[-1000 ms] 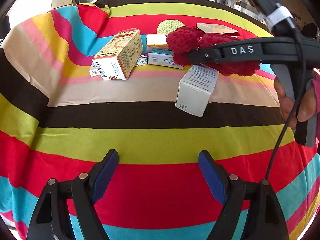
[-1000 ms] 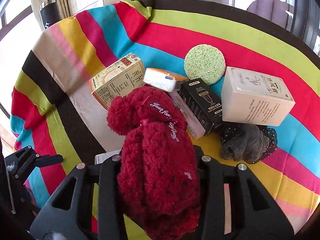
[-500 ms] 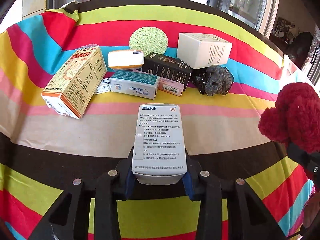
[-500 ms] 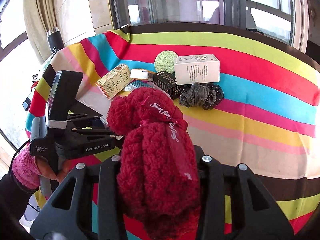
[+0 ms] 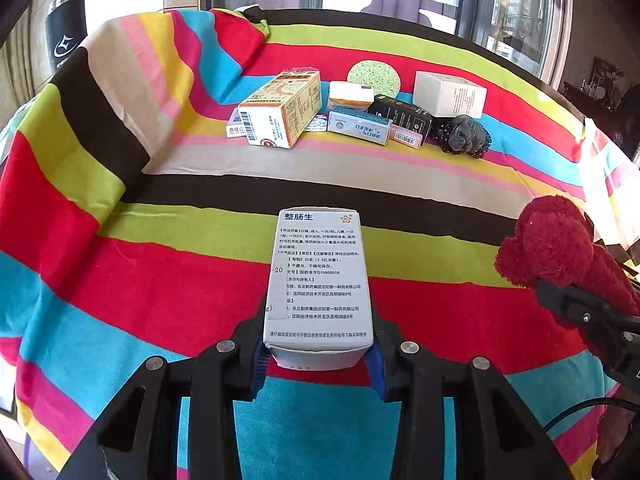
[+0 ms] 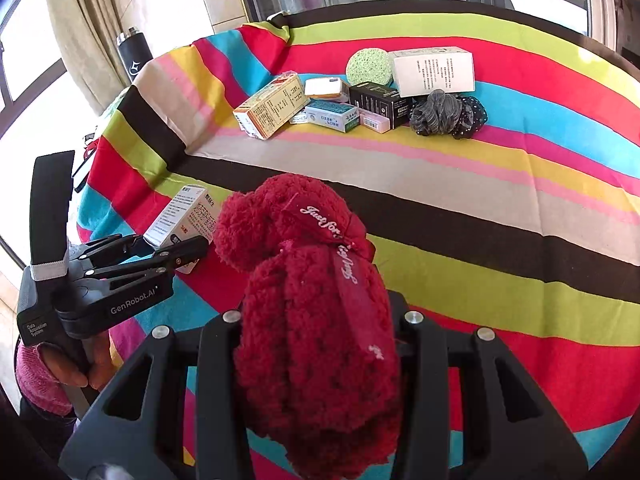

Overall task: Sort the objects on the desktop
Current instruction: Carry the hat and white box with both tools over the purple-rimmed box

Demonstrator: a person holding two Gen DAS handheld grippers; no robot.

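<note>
My left gripper (image 5: 318, 360) is shut on a white medicine box (image 5: 318, 280) with blue print, held above the near stripes of the striped cloth (image 5: 160, 280). The blue pads (image 5: 376, 368) press on the box's two sides. My right gripper (image 6: 318, 312) is shut on a red fluffy bundle (image 6: 316, 340) tied with a ribbon, which hides its fingertips. In the left wrist view the red bundle (image 5: 556, 240) and right gripper (image 5: 580, 312) hang at the right edge. In the right wrist view the left gripper (image 6: 188, 248) holds the white box (image 6: 184, 216) at the left.
A cluster lies at the far side: an orange-and-cream carton (image 5: 280, 114), a teal box (image 5: 358, 126), a black box (image 5: 400, 114), a white box (image 5: 450, 94), a round green sponge (image 5: 374, 78), a grey scrunchie (image 5: 464, 136). A black bottle (image 5: 66, 28) stands beyond the table's left corner.
My left gripper went from open to shut on the white box and drew it back toward the near edge. The right gripper carried the red bundle away from the far cluster.
</note>
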